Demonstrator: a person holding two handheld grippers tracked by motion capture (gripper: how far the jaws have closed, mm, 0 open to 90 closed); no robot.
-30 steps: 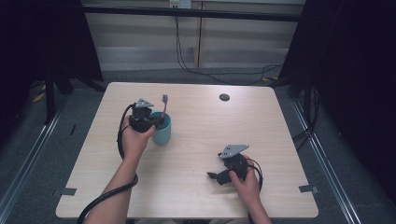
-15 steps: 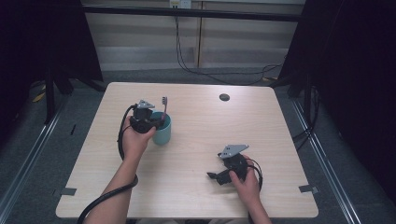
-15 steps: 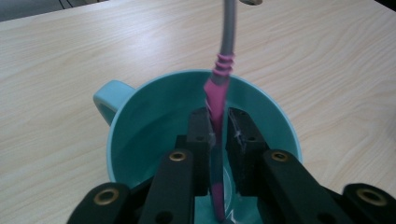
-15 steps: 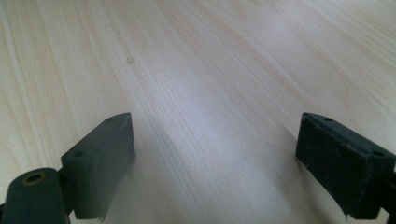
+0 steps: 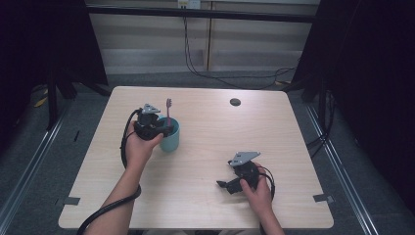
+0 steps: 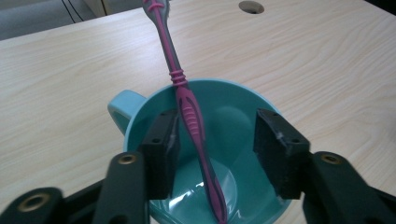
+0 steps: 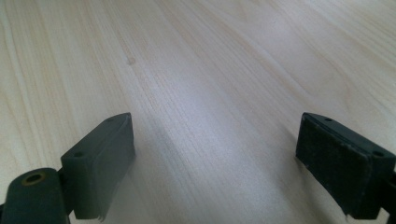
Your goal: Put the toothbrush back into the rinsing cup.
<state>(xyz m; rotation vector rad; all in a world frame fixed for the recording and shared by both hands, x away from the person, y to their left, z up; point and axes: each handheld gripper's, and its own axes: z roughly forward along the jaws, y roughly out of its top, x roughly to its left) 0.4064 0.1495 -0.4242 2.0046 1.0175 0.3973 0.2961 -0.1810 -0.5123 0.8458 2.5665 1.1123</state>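
Note:
A teal cup (image 5: 171, 139) with a handle stands on the left half of the table. A pink and grey toothbrush (image 5: 168, 110) stands in it, its head up and its foot on the cup's bottom. My left gripper (image 5: 164, 128) hovers over the cup's rim. Its jaws have just been opening and now stand apart on either side of the toothbrush (image 6: 175, 70), which leans close to the left pad (image 6: 161, 149) inside the cup (image 6: 233, 98). My right gripper (image 5: 222, 185) rests low at the front right, open, with bare wood between its jaws (image 7: 215, 158).
The light wooden table (image 5: 205, 122) has a round cable hole (image 5: 235, 102) at its far side. Black cables trail from both grippers. Dark curtains and floor rails flank the table.
The toothbrush stands slightly more upright in the cup than a second ago. Both hands have kept their places.

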